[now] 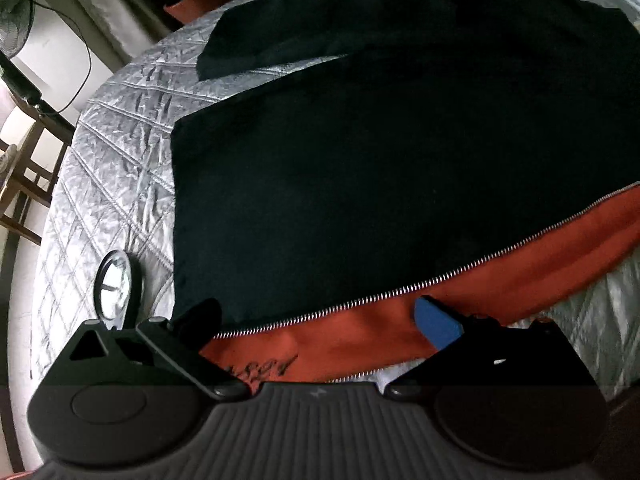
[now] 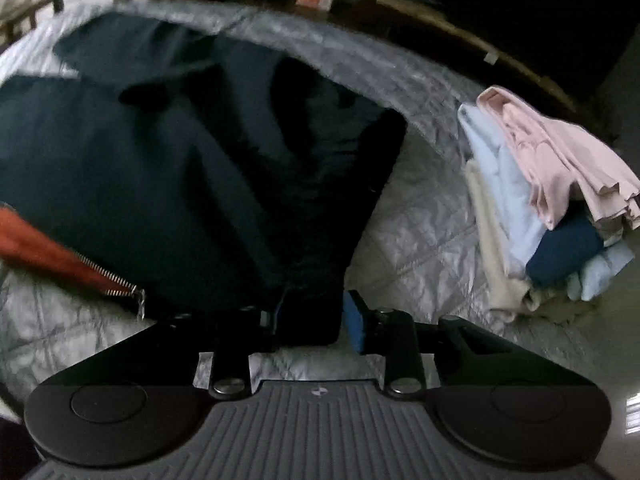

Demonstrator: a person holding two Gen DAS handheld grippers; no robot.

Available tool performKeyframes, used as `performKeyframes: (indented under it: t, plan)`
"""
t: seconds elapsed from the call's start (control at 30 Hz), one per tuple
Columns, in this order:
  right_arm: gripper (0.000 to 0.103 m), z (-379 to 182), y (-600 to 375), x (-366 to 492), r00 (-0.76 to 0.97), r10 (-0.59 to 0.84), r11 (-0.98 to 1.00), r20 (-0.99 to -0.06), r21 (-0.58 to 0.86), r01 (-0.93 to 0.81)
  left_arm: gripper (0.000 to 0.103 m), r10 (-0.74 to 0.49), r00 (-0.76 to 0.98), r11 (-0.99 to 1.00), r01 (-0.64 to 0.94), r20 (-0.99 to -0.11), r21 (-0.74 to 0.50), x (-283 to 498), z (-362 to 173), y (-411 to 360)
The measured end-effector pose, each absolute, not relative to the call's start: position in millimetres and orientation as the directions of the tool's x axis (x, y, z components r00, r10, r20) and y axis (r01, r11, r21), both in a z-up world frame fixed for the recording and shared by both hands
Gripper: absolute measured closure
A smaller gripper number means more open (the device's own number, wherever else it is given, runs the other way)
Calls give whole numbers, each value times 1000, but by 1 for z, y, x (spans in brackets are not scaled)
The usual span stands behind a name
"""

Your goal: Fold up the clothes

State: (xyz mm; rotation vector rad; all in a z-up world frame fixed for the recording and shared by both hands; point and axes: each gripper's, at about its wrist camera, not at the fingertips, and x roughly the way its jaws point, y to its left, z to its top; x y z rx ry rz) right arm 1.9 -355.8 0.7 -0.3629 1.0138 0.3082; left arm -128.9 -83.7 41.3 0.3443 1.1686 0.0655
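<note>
A dark navy zip jacket [image 1: 360, 160] with an orange lining [image 1: 400, 332] and a silver zipper [image 1: 400, 290] lies spread on a quilted silver bedspread [image 1: 112, 160]. My left gripper [image 1: 318, 320] stands open over the jacket's near edge, with the orange lining between its wide-apart fingers and the pads clear of it. In the right wrist view the jacket [image 2: 160, 160] rises in folds toward my right gripper [image 2: 312, 316], which is shut on a bunched dark corner of it. The zipper end [image 2: 124, 284] hangs just to the left of that grip.
A pile of folded clothes [image 2: 540, 200], pink, pale blue, navy and cream, sits on the bedspread [image 2: 420, 240] to the right. A round glass-like object [image 1: 114, 284] lies beside the left gripper. A wooden chair [image 1: 24, 172] and a fan [image 1: 16, 12] stand beyond the bed's left edge.
</note>
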Motion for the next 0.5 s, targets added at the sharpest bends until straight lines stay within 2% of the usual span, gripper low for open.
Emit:
performKeyframes:
  t: [0.03,0.1,0.17,0.27,0.37,0.5]
  plan:
    - [65,3,-359,2,487,95,903,-868,-130,-408,6,223,406,949,119,-886,293,-131,45,-84]
    - [59,14,-367,-1,493,131,919,-860,-81,-385,4,184,438,966,84,-880,244,-135,57,-81]
    - [46,27,-376,-2,509,174,932,-843,-27,-362,4,157,453,978,52,-877,202,-131,67,-76]
    - [37,50,-384,2,546,230,938,-806,34,-345,3,127,437,990,-3,-890,140,-109,71,-66]
    - [37,73,-379,23,587,306,923,-750,83,-376,4,94,430,996,-42,-898,84,-83,75,-55]
    - [37,109,-358,73,645,479,871,-596,231,-433,1,115,487,993,-47,-866,106,-58,85,-53]
